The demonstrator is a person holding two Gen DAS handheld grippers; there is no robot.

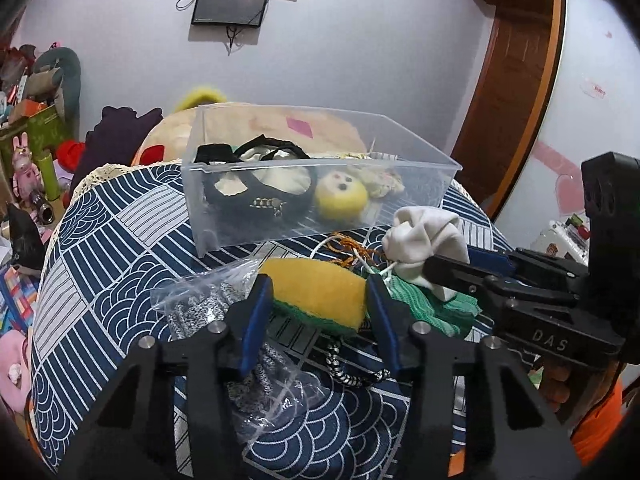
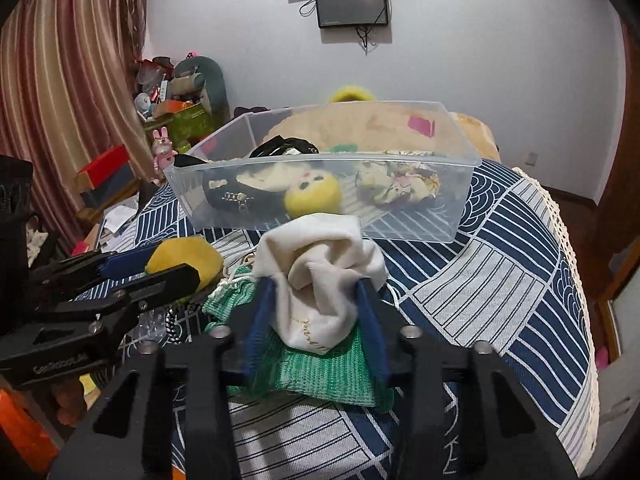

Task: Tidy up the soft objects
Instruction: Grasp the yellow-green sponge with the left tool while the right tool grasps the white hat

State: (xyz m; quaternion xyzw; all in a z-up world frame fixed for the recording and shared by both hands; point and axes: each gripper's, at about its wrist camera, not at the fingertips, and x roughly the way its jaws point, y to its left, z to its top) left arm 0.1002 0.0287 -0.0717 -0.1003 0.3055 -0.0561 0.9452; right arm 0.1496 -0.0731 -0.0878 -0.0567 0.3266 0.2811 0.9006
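Blue patterned tablecloth (image 2: 500, 280) lies bare rightward to its lace edge. Left gripper (image 1: 319, 294) pinches a spongy yellow pad (image 1: 316, 286); right gripper (image 2: 318, 312) pinches a crumpled white pouch (image 2: 320, 276), both before the clear plastic bin (image 1: 320, 216).

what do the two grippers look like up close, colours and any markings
Both the left gripper and right gripper are matte black angular frames with round silver bolts and blue padded fingers. The right one's side reads "DAS" in pale letters. No cables show.

One clear bin (image 1: 420, 184), one yellow sponge (image 1: 316, 292), one white pouch (image 1: 428, 236), one green cloth (image 2: 328, 372) (partly covered), two wall screens (image 1: 230, 2)
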